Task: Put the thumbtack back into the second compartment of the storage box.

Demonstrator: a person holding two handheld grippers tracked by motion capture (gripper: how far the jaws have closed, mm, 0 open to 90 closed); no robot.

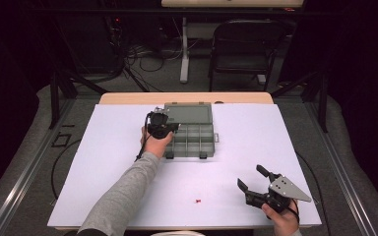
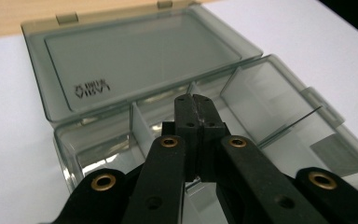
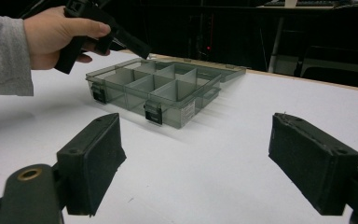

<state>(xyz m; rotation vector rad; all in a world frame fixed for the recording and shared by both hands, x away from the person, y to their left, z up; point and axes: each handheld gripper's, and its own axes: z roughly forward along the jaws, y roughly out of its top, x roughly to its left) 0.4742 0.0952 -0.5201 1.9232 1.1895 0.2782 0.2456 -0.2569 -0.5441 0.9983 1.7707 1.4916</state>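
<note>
L gripper [image 2: 196,105] w/ jaws pressed together, nothing seen between them, tip over the back-left cells of the open compartment box [image 1: 191,139] at table's far centre; looks like a drop-off step; R gripper [image 1: 255,183] wide open, empty, near front edge; next prob. fetch the small red piece [image 1: 197,201], needs precise pinch.

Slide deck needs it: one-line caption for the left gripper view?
Left hand-held gripper, jaws shut and empty, poised over the open smoky-grey compartment box, its lid laid back flat.
</note>
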